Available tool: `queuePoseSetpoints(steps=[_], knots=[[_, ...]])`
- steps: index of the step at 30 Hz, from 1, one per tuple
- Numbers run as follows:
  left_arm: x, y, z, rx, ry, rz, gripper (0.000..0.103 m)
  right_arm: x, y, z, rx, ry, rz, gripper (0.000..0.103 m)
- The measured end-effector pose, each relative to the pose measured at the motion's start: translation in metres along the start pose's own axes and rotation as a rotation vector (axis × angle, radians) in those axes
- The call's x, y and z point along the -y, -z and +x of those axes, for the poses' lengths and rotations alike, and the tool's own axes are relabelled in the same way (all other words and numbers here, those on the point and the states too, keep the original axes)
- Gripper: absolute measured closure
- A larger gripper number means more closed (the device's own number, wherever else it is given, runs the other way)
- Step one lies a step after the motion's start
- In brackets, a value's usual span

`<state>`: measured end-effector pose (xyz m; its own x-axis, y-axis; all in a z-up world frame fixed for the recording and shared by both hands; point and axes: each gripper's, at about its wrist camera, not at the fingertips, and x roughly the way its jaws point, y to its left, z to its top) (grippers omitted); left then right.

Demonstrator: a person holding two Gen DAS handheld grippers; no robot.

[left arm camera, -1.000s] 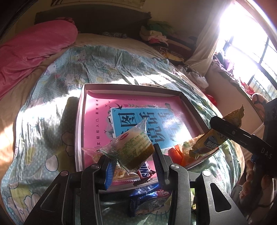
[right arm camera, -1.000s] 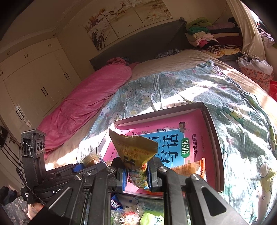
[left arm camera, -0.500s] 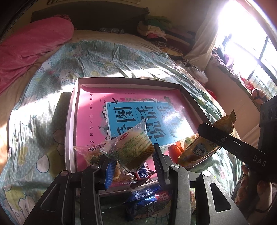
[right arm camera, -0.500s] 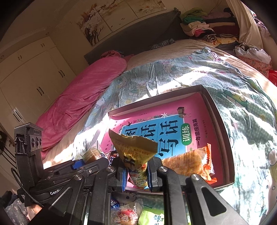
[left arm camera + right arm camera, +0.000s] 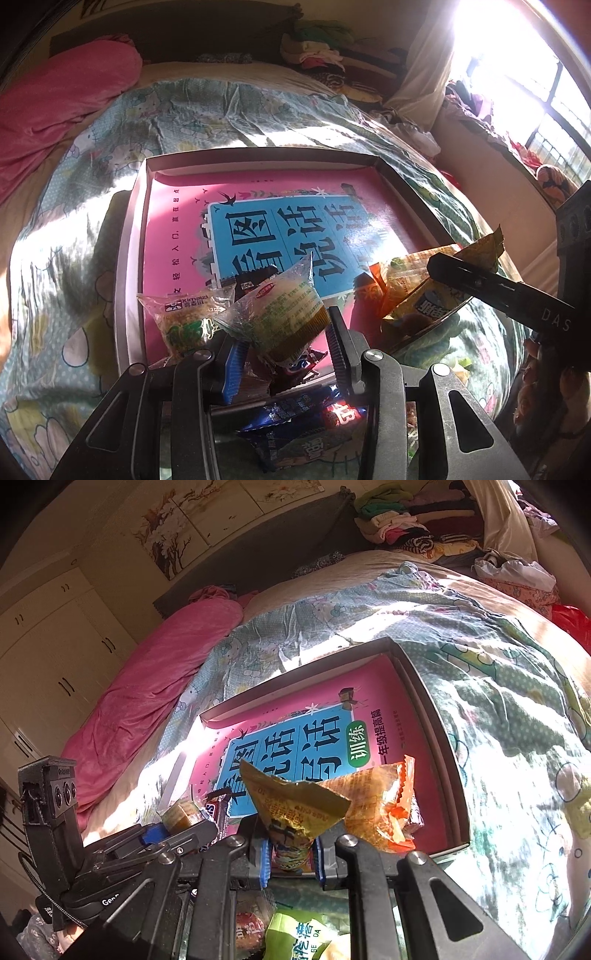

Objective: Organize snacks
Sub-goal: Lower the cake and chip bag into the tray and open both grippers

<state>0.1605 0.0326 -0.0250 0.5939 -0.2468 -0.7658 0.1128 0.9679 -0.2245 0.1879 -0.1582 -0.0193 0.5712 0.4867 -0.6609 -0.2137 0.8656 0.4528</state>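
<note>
A shallow box (image 5: 258, 155) lined with a pink and blue book cover lies on the bed. My left gripper (image 5: 286, 332) is shut on a clear-wrapped cake (image 5: 284, 310), held over the box's near edge. A clear packet of yellow crackers (image 5: 184, 321) and a dark chocolate bar (image 5: 299, 363) lie under it in the box. My right gripper (image 5: 290, 849) is shut on a yellow snack packet (image 5: 291, 808), just before the box's near rim (image 5: 458, 843). An orange packet (image 5: 380, 805) lies in the box's near right corner. The right gripper's yellow packet (image 5: 436, 295) shows in the left view too.
Loose snacks lie on the quilt before the box: blue packets (image 5: 299, 421), a green packet (image 5: 299, 934) and a red one (image 5: 251, 926). A pink blanket (image 5: 147, 701) runs along the bed's left side. Folded clothes (image 5: 406, 528) pile at the headboard. A window (image 5: 535, 85) glares at right.
Both grippers have sunk toward the box's near edge with their packets still held. The box and the orange packet now sit closer and larger in both views.
</note>
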Motion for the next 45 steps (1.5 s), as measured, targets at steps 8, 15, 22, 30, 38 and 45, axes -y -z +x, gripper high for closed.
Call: queuePoseSetpoints(steps=[8, 15, 22, 30, 38, 45], knots=[[0.003, 0.001, 0.001, -0.002, -0.002, 0.01, 0.061, 0.007, -0.001, -0.006, 0.008, 0.03, 0.017, 0.084], [0.002, 0.001, 0.001, -0.003, -0.002, 0.008, 0.06, 0.007, -0.004, -0.014, 0.029, 0.051, 0.017, 0.073], [0.002, 0.001, 0.001, -0.004, -0.001, 0.008, 0.06, 0.003, -0.005, -0.019, 0.043, 0.054, -0.005, 0.071], [0.002, 0.002, 0.002, -0.013, 0.005, 0.002, 0.059, 0.0, -0.003, -0.022, 0.042, 0.058, -0.018, 0.071], [0.002, 0.003, 0.0, -0.017, 0.008, -0.006, 0.056, -0.003, -0.002, -0.028, 0.05, 0.068, -0.033, 0.07], [0.003, 0.004, -0.001, -0.016, -0.004, -0.003, 0.054, -0.001, -0.004, -0.035, 0.065, 0.078, -0.04, 0.065]])
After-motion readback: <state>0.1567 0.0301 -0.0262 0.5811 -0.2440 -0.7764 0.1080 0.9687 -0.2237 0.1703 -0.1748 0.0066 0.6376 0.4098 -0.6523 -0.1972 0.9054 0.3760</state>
